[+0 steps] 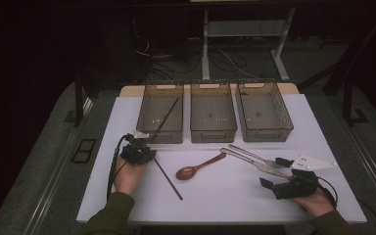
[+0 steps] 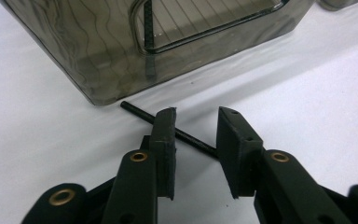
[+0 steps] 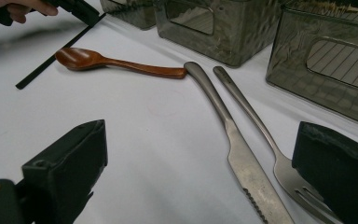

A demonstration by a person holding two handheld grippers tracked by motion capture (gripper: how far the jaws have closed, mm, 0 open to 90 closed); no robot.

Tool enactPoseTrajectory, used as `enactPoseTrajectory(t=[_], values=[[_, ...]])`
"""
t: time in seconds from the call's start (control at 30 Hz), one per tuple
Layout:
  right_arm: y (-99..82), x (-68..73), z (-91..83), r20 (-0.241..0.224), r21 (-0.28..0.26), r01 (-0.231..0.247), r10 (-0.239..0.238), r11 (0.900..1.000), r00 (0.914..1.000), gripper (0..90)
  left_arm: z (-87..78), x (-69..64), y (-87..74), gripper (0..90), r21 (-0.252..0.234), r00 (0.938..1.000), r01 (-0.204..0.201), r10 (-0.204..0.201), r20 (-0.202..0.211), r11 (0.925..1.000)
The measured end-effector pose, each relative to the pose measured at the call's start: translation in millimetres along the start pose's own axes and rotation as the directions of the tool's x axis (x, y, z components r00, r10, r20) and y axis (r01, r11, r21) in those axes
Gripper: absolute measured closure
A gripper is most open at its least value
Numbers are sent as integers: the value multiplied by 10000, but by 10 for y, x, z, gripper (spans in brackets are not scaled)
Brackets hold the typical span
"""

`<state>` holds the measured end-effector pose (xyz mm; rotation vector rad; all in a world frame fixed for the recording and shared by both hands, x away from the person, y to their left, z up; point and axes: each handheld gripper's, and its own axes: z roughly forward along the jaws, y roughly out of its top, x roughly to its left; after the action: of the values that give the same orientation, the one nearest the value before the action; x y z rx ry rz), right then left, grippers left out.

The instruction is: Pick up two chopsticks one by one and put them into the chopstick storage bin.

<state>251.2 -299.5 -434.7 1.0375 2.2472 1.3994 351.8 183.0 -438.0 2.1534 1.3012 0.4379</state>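
A black chopstick lies slantwise on the white table, its far tip close to the left bin. My left gripper stands open astride that stick near its far end, pads apart from it. A second black chopstick leans inside the left bin. My right gripper is wide open at the right, low over the table. The fork's tines lie just in front of its right jaw, and nothing is held.
Three smoky clear bins stand in a row at the back: left, middle and right. A wooden spoon lies mid-table. A metal knife and fork lie side by side to its right.
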Motion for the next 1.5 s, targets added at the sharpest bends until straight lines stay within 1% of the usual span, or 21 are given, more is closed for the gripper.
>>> enactPoseTrajectory(t=[0.1,0.37,0.43,0.83,1.0,1.27,1.37,1.4,1.43,1.47,1.5], values=[[0,0,0,-10,6,8,-8,10000,10000,25,-5,12,-4,698,6,9999,65,-65,79,10000],[1,-1,-4,7,-4,19,-19,10000,10000,25,-36,14,-15,754,128,9999,-112,110,123,9999],[1,-1,-5,3,-13,31,-31,10000,10000,25,-44,17,-21,769,146,9999,-90,88,144,9999],[1,-5,-8,12,-21,42,-42,10000,10000,25,-83,59,-58,813,341,9998,-98,92,178,9994],[2,-9,-12,12,-38,41,-41,10000,10000,25,-113,87,-89,831,413,9996,-96,84,274,9991],[3,-7,-14,11,-46,38,-38,10000,10000,25,-147,114,-115,847,489,9974,-539,515,499,9973],[3,-9,-13,8,-60,29,-29,10000,10000,25,-151,103,-108,854,556,9939,-923,886,663,9942],[4,-10,-13,9,-59,32,-31,10000,10000,26,-148,93,-103,854,487,9915,-1039,996,843,9934],[3,-11,-12,7,-61,30,-30,10000,10000,25,-147,78,-95,855,495,9901,-1125,1077,898,9924],[4,-11,-12,7,-45,41,-41,10000,10000,25,-142,59,-87,854,446,9876,-1263,1214,1000,9910],[3,-10,-11,-1,-42,43,-43,10000,10000,25,-142,46,-76,854,309,9821,-1487,1439,1216,9884]])
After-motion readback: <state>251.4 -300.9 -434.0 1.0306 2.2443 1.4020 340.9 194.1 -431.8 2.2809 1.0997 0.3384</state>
